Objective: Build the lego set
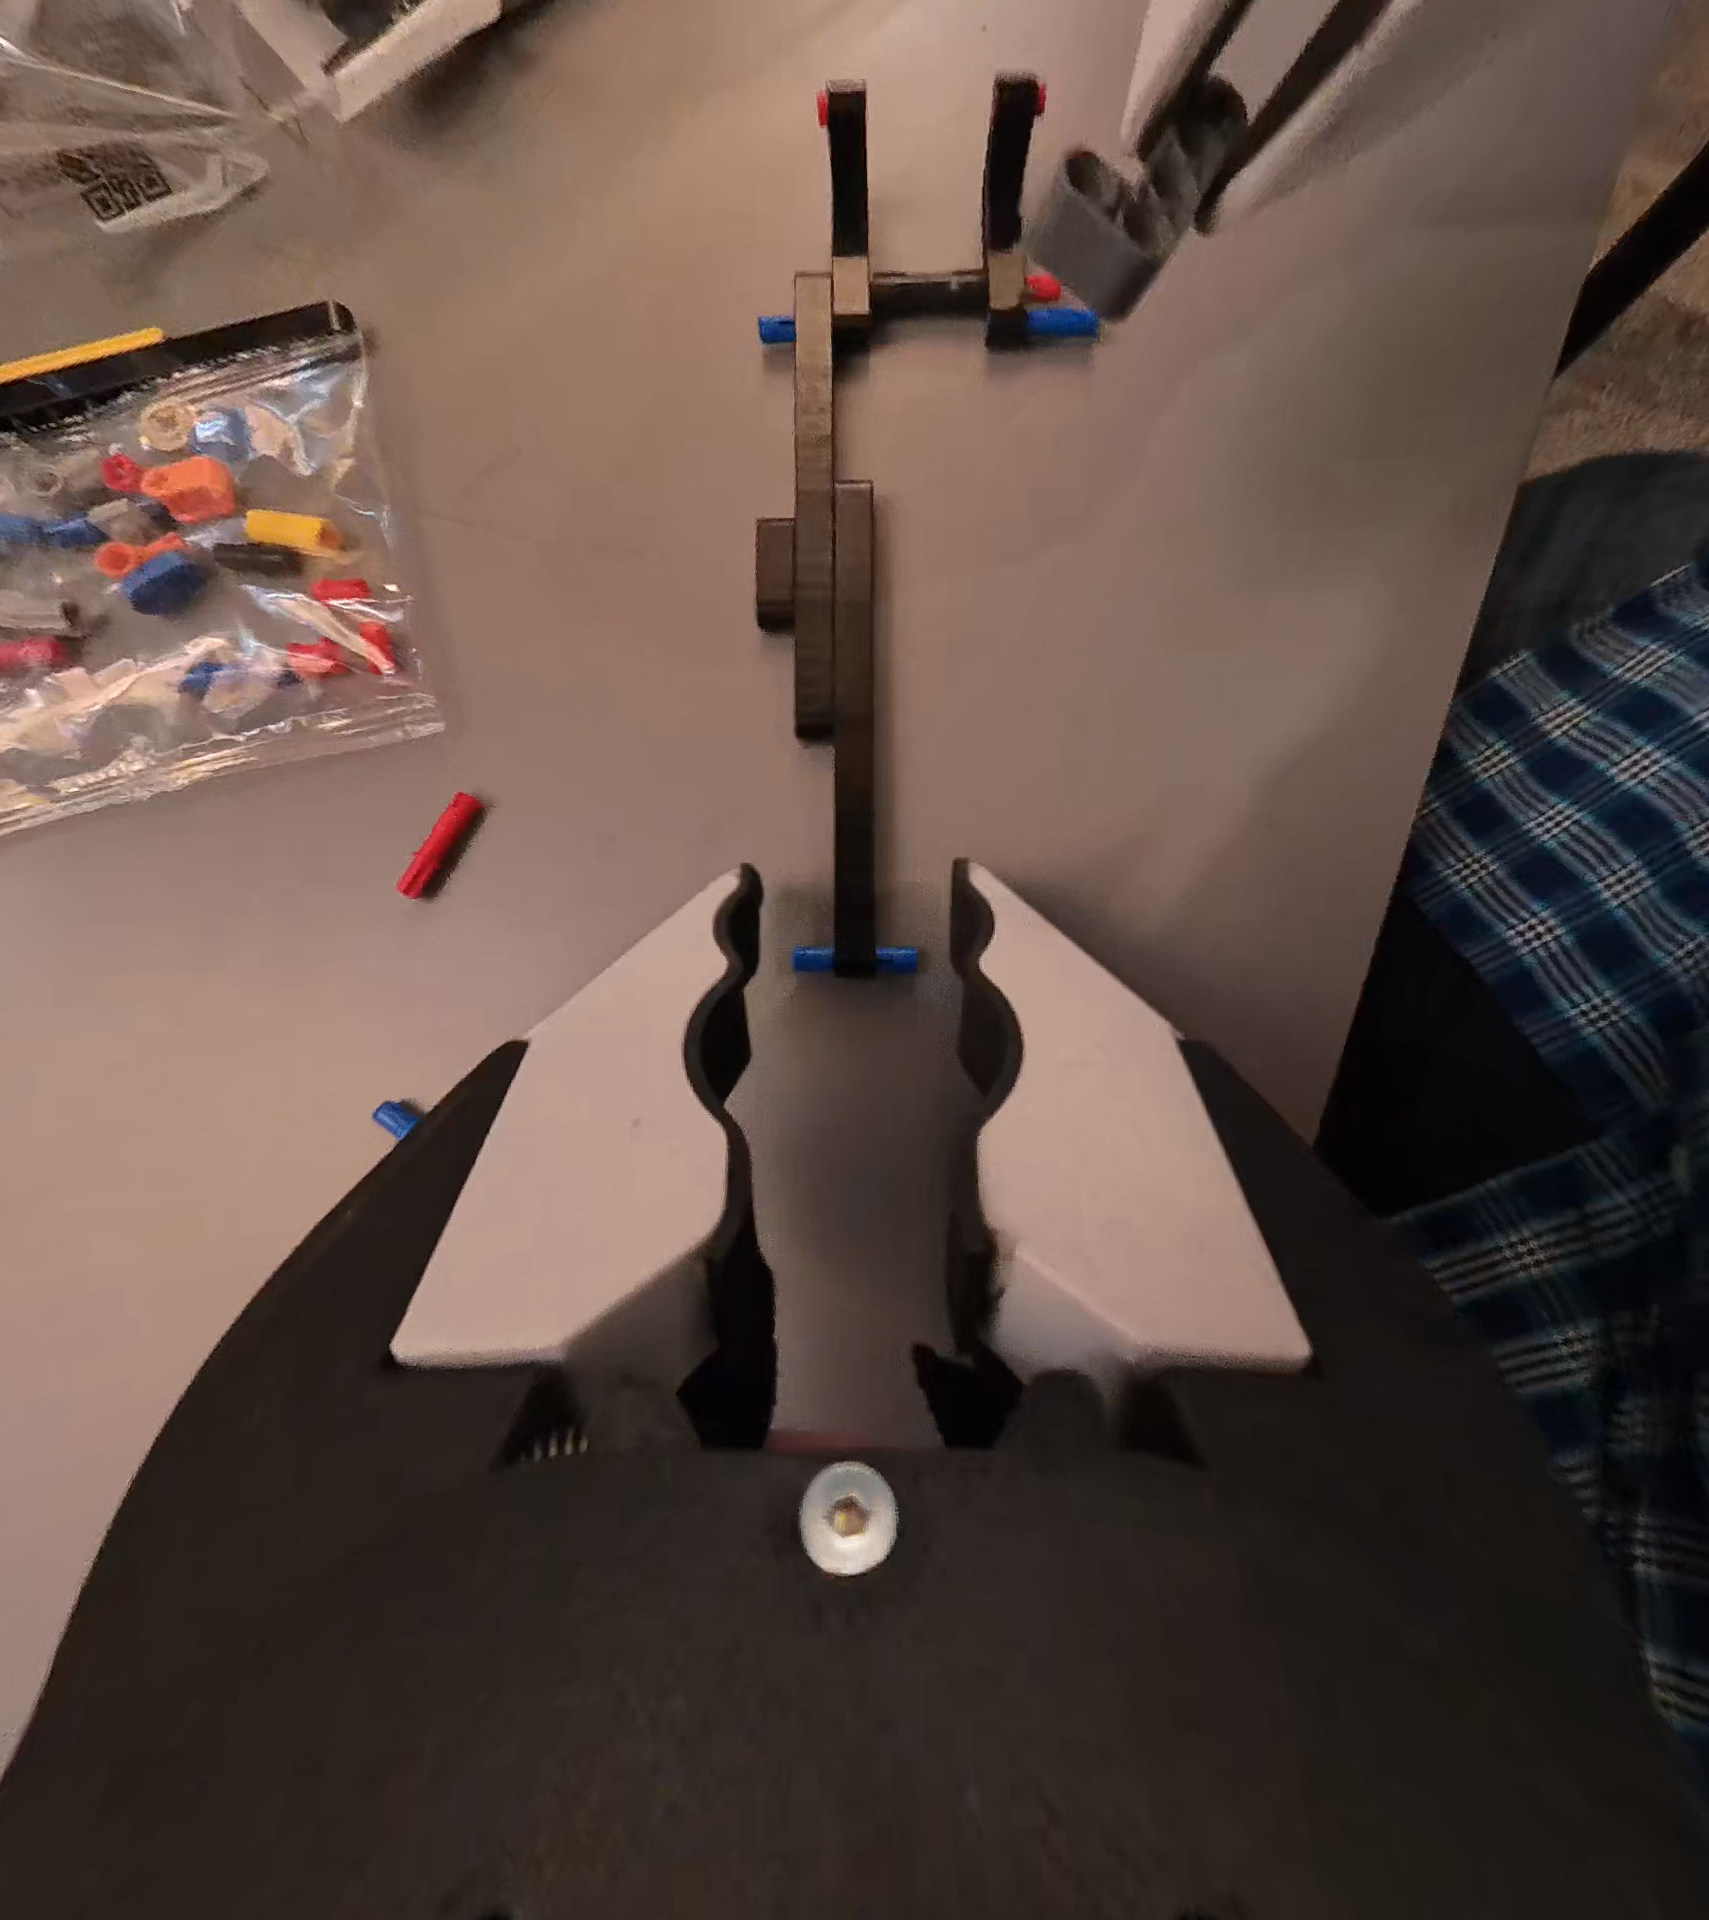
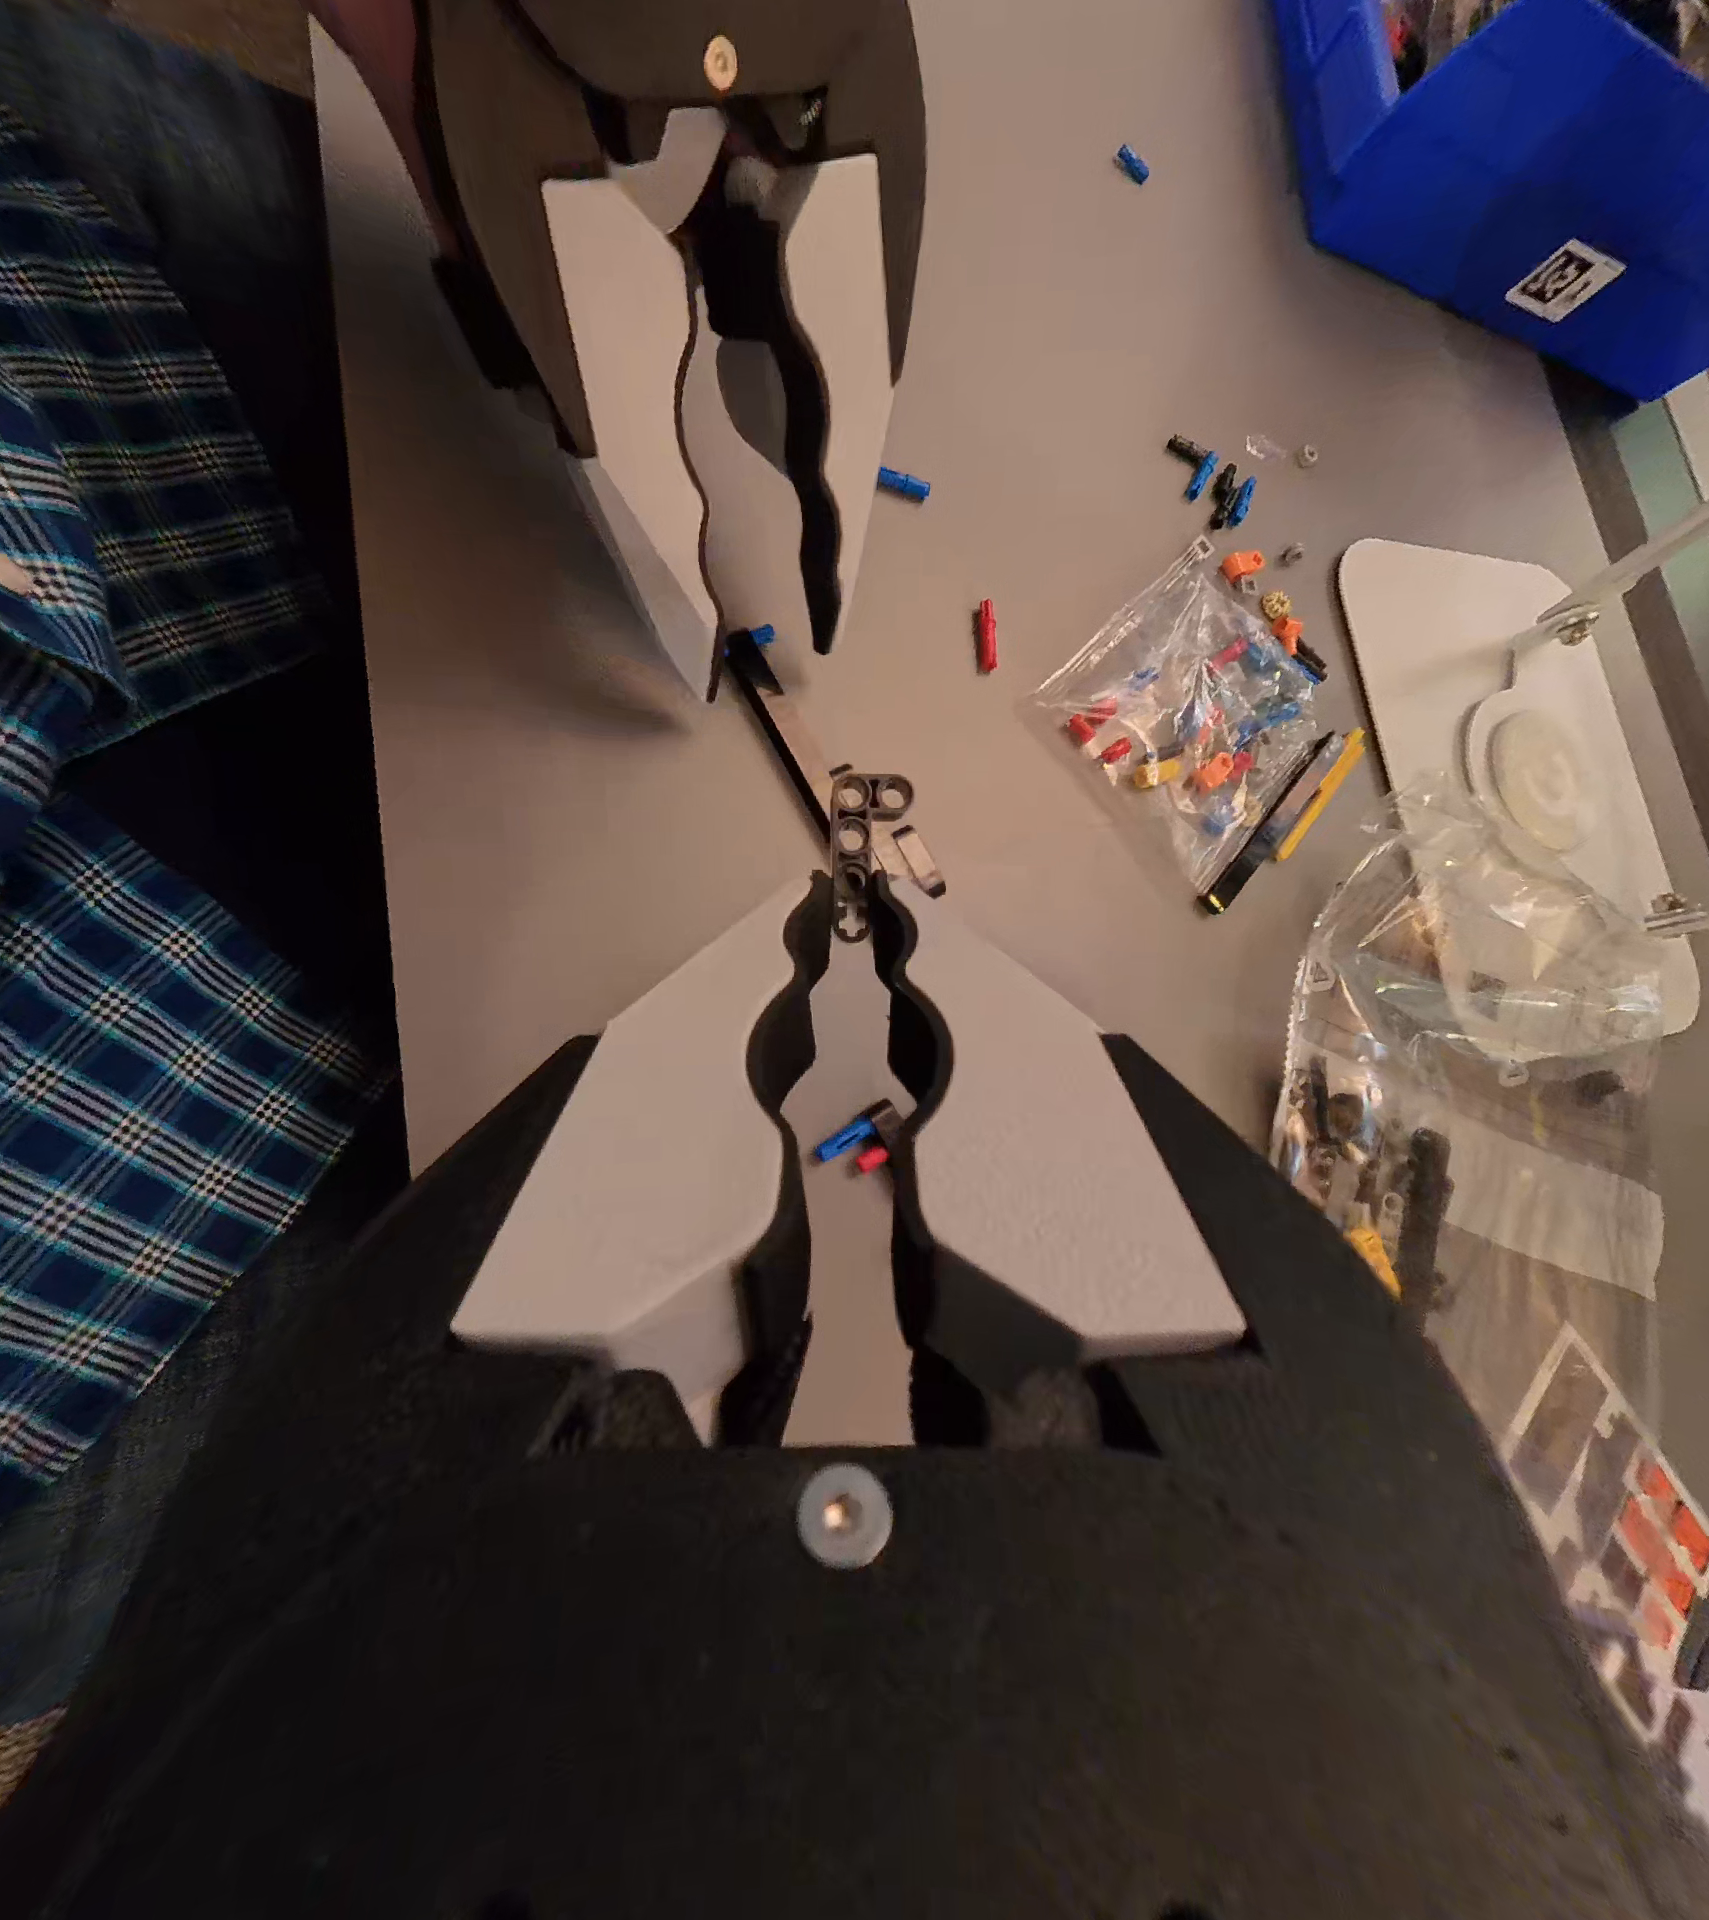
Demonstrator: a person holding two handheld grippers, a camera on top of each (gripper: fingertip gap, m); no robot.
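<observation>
A black lego assembly (image 1: 834,582) of long beams with blue and red pins lies on the grey table (image 1: 1141,623). My left gripper (image 1: 855,883) is open, with its fingers on either side of the assembly's near end and its blue pin (image 1: 855,958), not touching. In the right wrist view that gripper (image 2: 772,660) comes in from the top. My right gripper (image 2: 855,902) is shut on a black L-shaped beam (image 2: 858,821), held at the assembly's (image 2: 793,743) other end. Blue and red pins (image 2: 850,1143) of the assembly show between its fingers.
A clear bag of small coloured parts (image 1: 154,582) (image 2: 1193,707) lies beside the assembly. A loose red pin (image 1: 439,844) (image 2: 985,634) and blue pins (image 2: 902,481) lie nearby. A blue bin (image 2: 1556,177), another bag (image 2: 1452,1091) and a sticker sheet (image 2: 1650,1579) are there. A person's plaid sleeve (image 1: 1608,935) is at the table edge.
</observation>
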